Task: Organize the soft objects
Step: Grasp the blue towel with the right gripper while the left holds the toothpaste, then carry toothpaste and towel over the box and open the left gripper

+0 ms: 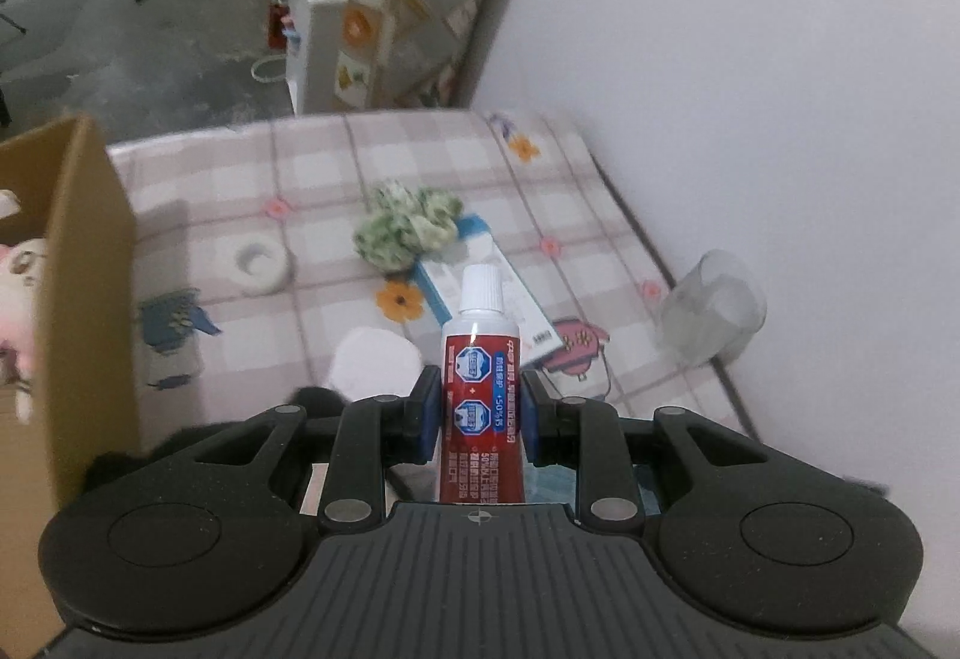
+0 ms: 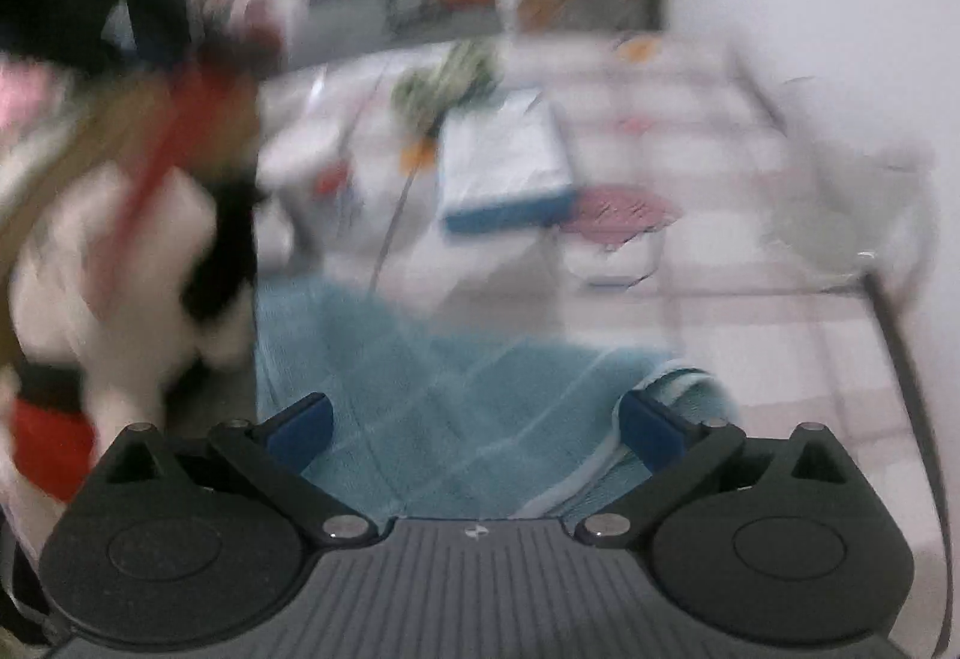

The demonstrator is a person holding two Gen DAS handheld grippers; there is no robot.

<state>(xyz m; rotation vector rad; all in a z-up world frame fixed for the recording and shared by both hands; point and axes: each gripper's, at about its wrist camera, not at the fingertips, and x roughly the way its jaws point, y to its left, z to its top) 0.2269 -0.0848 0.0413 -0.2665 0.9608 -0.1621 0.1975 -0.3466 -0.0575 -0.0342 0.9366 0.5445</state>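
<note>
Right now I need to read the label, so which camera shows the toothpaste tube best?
The left wrist view: the toothpaste tube stands sharp and centered, clamped in the left tool. The right wrist view is motion-blurred and shows no tube I can make out.

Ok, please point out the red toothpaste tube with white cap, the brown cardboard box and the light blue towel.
red toothpaste tube with white cap (image 1: 480,389): left wrist view, red body.
brown cardboard box (image 1: 90,263): left wrist view, side wall.
light blue towel (image 2: 456,389): right wrist view, middle of cloth.
</note>
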